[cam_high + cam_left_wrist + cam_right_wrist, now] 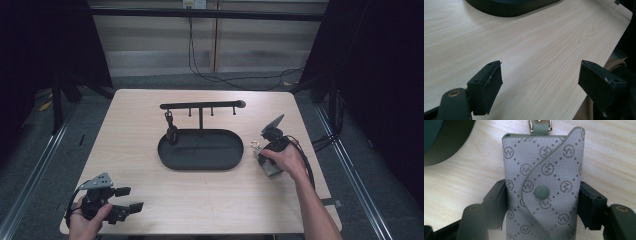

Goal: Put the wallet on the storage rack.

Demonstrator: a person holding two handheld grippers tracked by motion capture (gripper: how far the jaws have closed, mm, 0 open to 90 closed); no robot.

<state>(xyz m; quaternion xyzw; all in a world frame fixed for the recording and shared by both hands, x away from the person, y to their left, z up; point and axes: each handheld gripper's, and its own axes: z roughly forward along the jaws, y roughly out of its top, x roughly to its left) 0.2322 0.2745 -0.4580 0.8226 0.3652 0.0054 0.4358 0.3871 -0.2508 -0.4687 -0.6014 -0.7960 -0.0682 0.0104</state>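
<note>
A grey pouch (pixel 541 170) with a circled-letter pattern, a snap button and a metal ring at its far end lies on the wooden table (pixel 150 115), right of a black oval tray (pixel 200 166). My right gripper (pixel 542 200) is shut on the pouch, one pad pressing each long side. In the high view the right gripper (pixel 264 156) sits under a hand, with the pouch (pixel 270 169) partly hidden beneath it. My left gripper (pixel 129 198) rests at the table's front left corner, open, with bare wood between its jaws (pixel 540 82).
A black rack (pixel 202 105) with several pegs rises from the tray's back; a small dark item (pixel 171 131) hangs from its left peg. The tray's rim (pixel 509 7) lies far ahead of the left gripper. The table's front edge is close to both hands.
</note>
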